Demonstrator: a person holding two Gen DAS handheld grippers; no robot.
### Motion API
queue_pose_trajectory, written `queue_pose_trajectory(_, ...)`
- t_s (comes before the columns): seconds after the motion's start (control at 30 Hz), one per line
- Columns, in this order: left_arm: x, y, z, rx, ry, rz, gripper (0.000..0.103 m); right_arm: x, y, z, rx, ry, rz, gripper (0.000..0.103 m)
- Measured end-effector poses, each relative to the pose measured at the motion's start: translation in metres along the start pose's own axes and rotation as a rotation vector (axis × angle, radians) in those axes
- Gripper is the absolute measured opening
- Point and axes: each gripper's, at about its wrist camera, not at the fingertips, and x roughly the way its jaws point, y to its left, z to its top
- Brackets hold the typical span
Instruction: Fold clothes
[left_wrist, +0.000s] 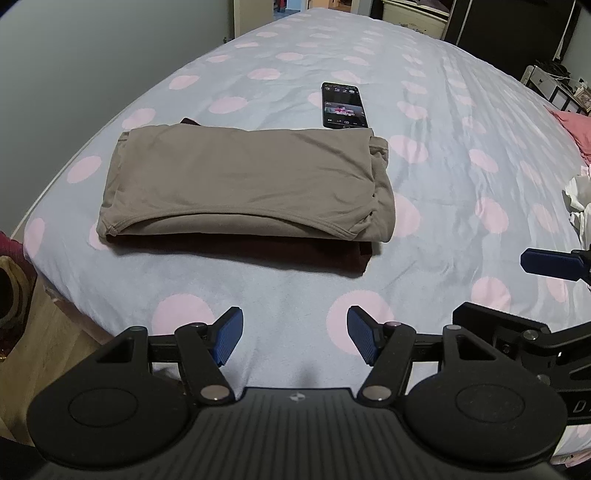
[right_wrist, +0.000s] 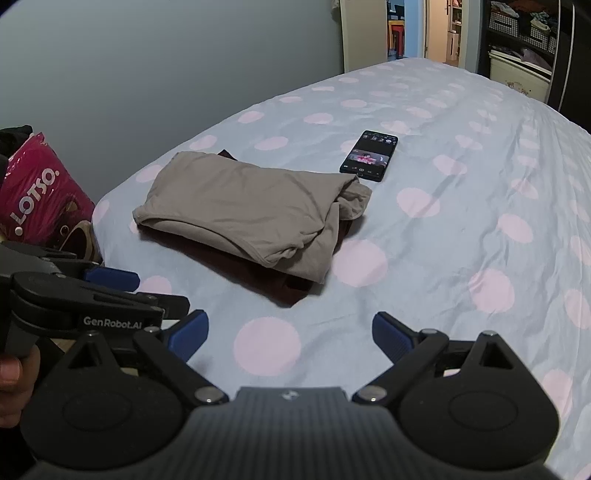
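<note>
A folded taupe garment (left_wrist: 243, 181) lies on the bed on top of a folded dark maroon garment (left_wrist: 317, 258). Both show in the right wrist view, taupe (right_wrist: 243, 210) over maroon (right_wrist: 266, 277). My left gripper (left_wrist: 294, 338) is open and empty, held above the sheet just short of the stack. My right gripper (right_wrist: 290, 338) is open and empty, to the right of the left one and near the stack's front corner. Part of the right gripper shows at the right edge of the left wrist view (left_wrist: 550, 264).
A phone (left_wrist: 344, 106) with its screen lit lies behind the stack, also in the right wrist view (right_wrist: 370, 156). The bed has a blue sheet with pink dots (left_wrist: 461, 192). White and pink clothes (left_wrist: 580, 199) lie at the right edge. A pink LOTSO bag (right_wrist: 40, 192) stands beside the bed.
</note>
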Motion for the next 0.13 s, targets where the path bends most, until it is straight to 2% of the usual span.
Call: queue_pose_trajectory(0.13,-0.0006,-0.0024,-0.0005,0.008,-0.005,0.002,0.061,-0.0005,0.0006,-0.0008,0.002,0.002,-0.001,0.097)
